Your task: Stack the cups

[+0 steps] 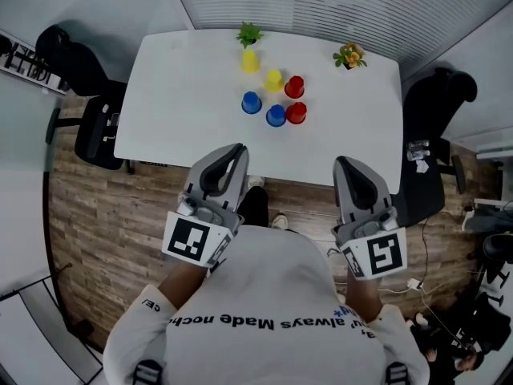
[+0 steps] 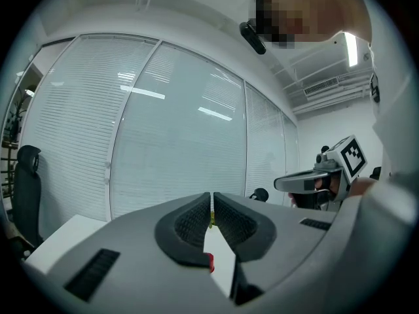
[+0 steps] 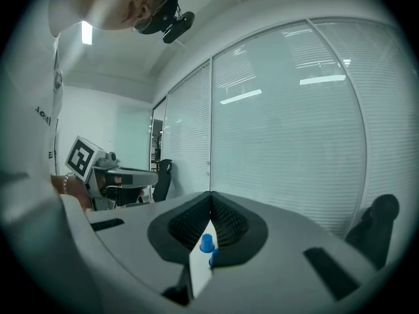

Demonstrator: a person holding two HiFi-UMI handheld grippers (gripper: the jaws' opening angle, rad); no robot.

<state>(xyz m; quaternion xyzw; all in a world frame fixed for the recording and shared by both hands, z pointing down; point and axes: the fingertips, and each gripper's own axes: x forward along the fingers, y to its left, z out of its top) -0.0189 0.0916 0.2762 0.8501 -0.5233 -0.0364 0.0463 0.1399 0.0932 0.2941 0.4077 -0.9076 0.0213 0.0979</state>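
**A:** What takes up most of the scene?

**B:** A white table (image 1: 184, 95) fills the far half of the head view and stands on a wooden floor (image 1: 104, 231). One black office chair (image 1: 94, 123) is at its left end and another black chair (image 1: 437, 127) is at its right end.

**A:** And the grippers?

**B:** Both are at the table's near edge, well short of the cups. The left gripper (image 1: 238, 148) is on the left and the right gripper (image 1: 340, 164) is on the right, well apart. The left one's ribbed pads (image 2: 190, 224) are pressed together at the tips with nothing between them. The right one's pads (image 3: 230, 222) also meet at the tips and grip nothing.

**A:** Where are the cups?

**B:** All six stand singly in a cluster at the far middle of the table.
- **Yellow:** a yellow cup (image 1: 250, 61) is farthest, and a second yellow cup (image 1: 274, 80) sits nearer and to its right.
- **Red:** a red cup (image 1: 295, 87) is just beside the second yellow one, and a second red cup (image 1: 296, 113) is nearer still.
- **Blue:** a blue cup (image 1: 251, 103) stands at the left of the cluster, and a second blue cup (image 1: 276, 115) is just beside the nearer red one.

**A:** Anything smaller?

**B:** A little green plant (image 1: 249, 33) stands at the far edge, just beyond the farthest yellow cup. A flowering plant (image 1: 349, 55) stands toward the far right.
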